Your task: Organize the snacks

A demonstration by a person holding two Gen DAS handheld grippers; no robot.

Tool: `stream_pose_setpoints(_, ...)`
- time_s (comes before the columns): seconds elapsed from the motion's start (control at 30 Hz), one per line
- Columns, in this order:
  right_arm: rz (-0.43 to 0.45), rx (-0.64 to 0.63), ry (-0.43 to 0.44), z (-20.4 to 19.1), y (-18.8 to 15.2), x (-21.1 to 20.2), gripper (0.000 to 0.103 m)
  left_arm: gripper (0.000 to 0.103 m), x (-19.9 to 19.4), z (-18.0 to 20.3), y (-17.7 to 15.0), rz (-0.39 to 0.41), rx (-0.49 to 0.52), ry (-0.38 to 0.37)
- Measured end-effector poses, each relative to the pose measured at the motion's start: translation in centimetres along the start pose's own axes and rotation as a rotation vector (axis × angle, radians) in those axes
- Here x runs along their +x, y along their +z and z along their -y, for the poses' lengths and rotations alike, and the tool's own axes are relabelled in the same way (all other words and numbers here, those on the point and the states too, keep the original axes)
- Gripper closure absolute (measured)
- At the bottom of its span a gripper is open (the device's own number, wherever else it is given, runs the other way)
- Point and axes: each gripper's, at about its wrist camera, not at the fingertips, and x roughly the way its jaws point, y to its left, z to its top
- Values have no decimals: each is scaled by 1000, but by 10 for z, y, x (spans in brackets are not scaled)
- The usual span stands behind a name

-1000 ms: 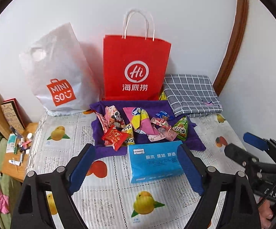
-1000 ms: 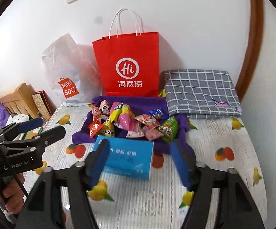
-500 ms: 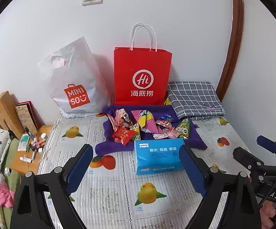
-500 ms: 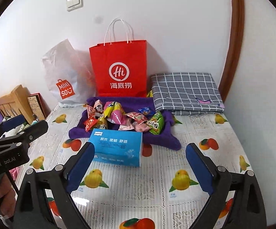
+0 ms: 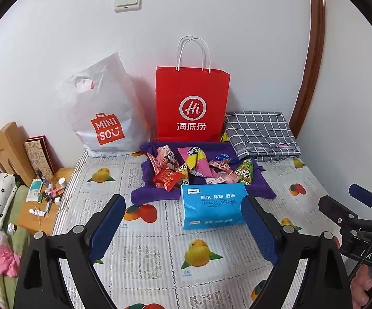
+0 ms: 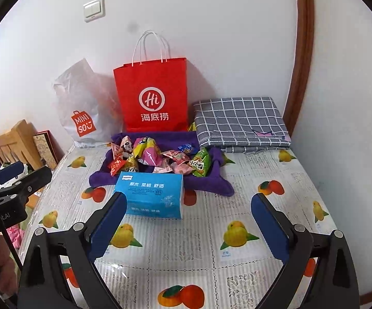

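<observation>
Fingers wide on my left gripper [image 5: 183,221] and right gripper [image 6: 188,221], both empty; blue tissue pack [image 5: 213,205] beside snacks [image 5: 198,167] on purple cloth [image 5: 144,195].

Soft, even daylight fills both fisheye views, the red paper bag [image 5: 192,103] casting a faint shadow on the white wall [image 5: 237,25]. Straight lines bow toward dark, vignetted corners. Focus stays sharp throughout, without glare.
</observation>
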Motion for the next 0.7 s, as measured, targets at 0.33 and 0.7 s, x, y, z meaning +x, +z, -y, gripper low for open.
stream_pose_setpoints(0.33, 14, 3, 7, 0, -3, -9, 7, 12, -8, 2, -1, 7, 4, 3)
stream_pose_setpoints(0.7, 23, 7, 13, -1, -4, -13, 7, 12, -10, 2, -2, 12, 1, 4)
